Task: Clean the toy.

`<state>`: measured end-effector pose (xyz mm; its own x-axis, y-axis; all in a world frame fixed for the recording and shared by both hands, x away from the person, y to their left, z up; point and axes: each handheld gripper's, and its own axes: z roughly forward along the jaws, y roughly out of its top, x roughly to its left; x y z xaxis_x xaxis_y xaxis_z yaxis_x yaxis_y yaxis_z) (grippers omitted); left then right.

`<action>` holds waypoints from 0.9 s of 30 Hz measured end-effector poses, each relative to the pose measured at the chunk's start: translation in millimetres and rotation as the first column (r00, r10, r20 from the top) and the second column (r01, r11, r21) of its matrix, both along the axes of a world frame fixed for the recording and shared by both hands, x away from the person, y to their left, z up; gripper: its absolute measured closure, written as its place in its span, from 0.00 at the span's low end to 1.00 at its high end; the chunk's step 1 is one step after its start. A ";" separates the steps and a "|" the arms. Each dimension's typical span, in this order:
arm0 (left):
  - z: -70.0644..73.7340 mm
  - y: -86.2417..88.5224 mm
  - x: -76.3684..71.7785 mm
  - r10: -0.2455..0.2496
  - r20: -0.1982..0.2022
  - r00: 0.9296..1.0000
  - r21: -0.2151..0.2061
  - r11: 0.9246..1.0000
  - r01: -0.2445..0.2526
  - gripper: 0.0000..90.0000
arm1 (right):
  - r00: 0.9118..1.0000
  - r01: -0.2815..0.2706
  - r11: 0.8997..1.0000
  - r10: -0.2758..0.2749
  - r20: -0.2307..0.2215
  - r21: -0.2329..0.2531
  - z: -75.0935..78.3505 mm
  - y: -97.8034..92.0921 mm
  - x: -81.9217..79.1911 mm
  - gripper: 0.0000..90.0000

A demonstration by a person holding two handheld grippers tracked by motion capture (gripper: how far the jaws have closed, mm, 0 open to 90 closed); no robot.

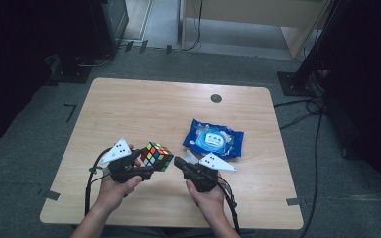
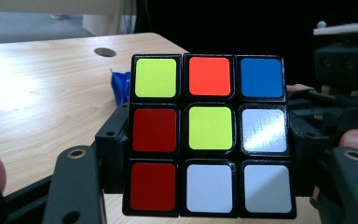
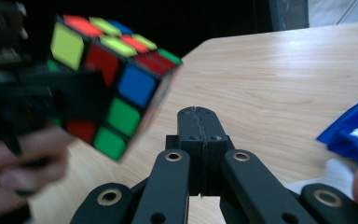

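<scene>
On the wooden table (image 1: 129,99), my left gripper (image 1: 146,172) clamps the cube (image 1: 156,155) by opposite sides, just left of the blue pack (image 1: 213,139). My right gripper (image 1: 178,162) is closed, empty. The cube looks light, rigid and slick, so I'd grip flat faces.

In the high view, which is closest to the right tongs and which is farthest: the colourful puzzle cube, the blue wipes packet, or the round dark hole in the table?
1. Blue plastic wipes packet, just beyond the right tongs.
2. Colourful puzzle cube, to their left; nearly as close, hard to separate.
3. Round dark hole, far side of the wooden table.

The puzzle cube (image 3: 107,79) is blurred in the right gripper view, and the blue packet (image 3: 352,128) runs off its right edge.
</scene>
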<state>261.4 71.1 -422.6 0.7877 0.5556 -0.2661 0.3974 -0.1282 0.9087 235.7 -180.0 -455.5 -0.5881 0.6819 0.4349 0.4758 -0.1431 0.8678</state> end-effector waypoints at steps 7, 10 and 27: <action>-1.6 -5.1 -2.3 -0.019 0.004 1.000 0.011 1.000 0.019 0.38 | 0.999 -0.006 0.997 0.010 -0.048 0.077 0.8 -0.2 -1.7 1.00; -2.4 -4.7 -1.3 -0.034 -0.007 0.999 0.013 0.999 0.034 0.38 | 0.999 0.000 0.996 0.005 -0.047 0.088 2.4 -2.6 -2.5 1.00; -3.6 -10.1 -5.9 -0.048 0.049 0.998 0.102 0.994 0.043 0.38 | 0.991 0.014 0.997 -0.004 0.134 -0.076 18.8 -6.9 -7.7 0.95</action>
